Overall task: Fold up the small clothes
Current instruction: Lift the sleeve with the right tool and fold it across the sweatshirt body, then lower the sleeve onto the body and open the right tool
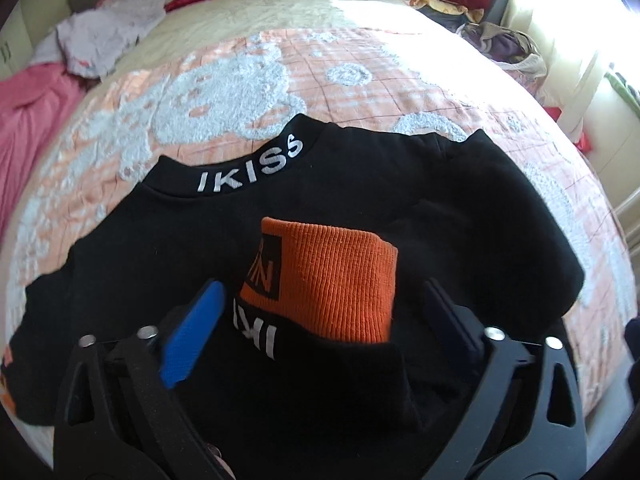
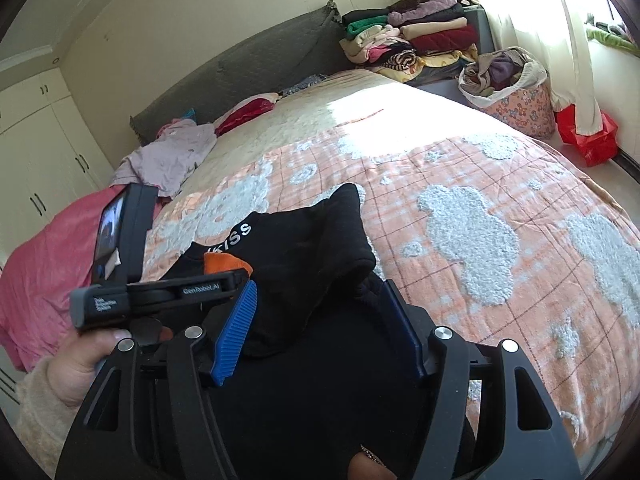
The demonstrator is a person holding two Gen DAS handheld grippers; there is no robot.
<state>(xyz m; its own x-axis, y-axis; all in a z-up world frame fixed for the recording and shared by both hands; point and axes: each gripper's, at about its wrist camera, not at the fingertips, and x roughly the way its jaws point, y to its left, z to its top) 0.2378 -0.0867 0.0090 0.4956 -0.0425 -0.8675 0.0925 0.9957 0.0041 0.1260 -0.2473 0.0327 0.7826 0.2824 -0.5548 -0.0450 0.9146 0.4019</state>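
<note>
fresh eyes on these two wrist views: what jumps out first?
A black sweatshirt with white lettering on its collar lies on the peach patterned blanket, its orange cuff folded across the middle between the open left gripper fingers. From the right wrist, the right gripper straddles a folded-over black sleeve, and stacked clothes sit by the sunlit window.

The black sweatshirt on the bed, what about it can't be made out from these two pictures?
- Lower half of the black sweatshirt: in both wrist views the gripper bodies cover it.
- Its left sleeve end: cut off at the left wrist view's rim.
- Print beside the orange cuff: only partly readable, folded and behind the left gripper.
- Whether the right gripper touches the cloth: black on black, unclear.
</note>
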